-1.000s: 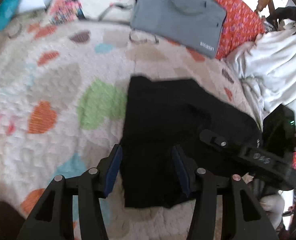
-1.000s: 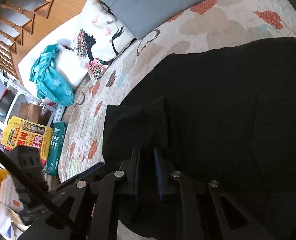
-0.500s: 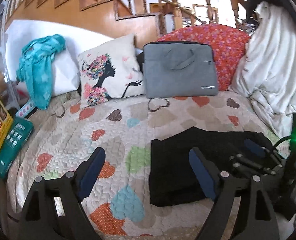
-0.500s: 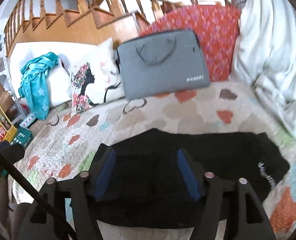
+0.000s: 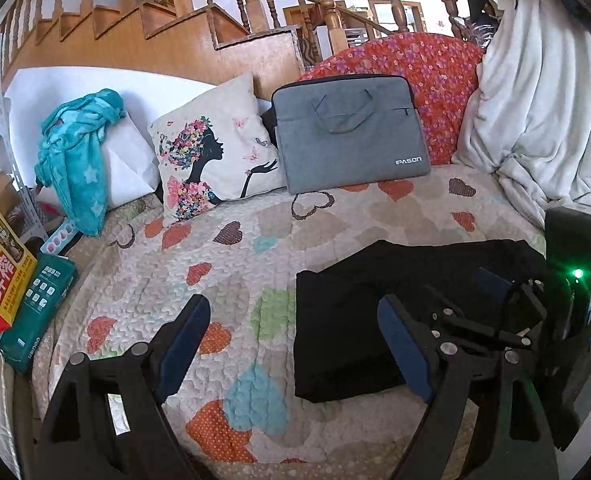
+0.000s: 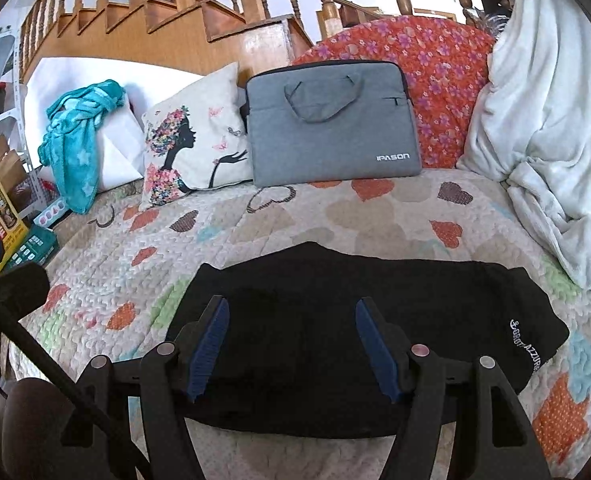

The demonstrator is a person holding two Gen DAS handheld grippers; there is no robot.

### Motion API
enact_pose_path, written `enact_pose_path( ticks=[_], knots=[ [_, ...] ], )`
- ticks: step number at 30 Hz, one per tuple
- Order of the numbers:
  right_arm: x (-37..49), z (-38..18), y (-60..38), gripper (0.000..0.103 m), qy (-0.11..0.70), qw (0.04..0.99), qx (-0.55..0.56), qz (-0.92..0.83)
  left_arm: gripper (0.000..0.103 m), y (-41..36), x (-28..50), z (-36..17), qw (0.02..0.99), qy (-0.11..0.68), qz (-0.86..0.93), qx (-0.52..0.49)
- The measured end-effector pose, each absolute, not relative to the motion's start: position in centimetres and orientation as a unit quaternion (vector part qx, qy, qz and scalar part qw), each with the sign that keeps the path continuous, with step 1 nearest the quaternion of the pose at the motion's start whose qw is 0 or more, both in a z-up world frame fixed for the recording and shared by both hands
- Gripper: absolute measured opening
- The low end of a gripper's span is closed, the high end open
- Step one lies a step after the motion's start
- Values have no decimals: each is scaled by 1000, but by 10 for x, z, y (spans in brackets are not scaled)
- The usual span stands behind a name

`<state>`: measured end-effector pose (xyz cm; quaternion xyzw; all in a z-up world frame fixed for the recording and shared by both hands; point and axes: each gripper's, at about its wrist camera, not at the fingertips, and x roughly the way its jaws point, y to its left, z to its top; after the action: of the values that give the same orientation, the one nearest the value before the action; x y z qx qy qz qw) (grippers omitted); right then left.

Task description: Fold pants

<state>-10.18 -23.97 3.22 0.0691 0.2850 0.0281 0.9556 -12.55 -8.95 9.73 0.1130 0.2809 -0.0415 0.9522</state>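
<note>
Both your grippers have let go of the black pants (image 6: pixel 335 320) and lifted clear since a second ago. Your left gripper (image 5: pixel 295 344) and right gripper (image 6: pixel 291 344) each stand with jaws apart and nothing between the pads. You have the pants lying folded flat on the heart-print quilt (image 5: pixel 235 248), which suggests this fold is complete. Only container noted: a grey laptop bag (image 5: pixel 347 132) against the cushions, contents not visible
</note>
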Motion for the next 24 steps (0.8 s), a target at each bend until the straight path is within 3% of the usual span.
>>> enact_pose_path(
  ticks=[24],
  knots=[
    [-86, 7, -238, 73, 334, 940, 70, 20, 85, -77, -103, 69, 935, 336, -51, 99]
  ],
)
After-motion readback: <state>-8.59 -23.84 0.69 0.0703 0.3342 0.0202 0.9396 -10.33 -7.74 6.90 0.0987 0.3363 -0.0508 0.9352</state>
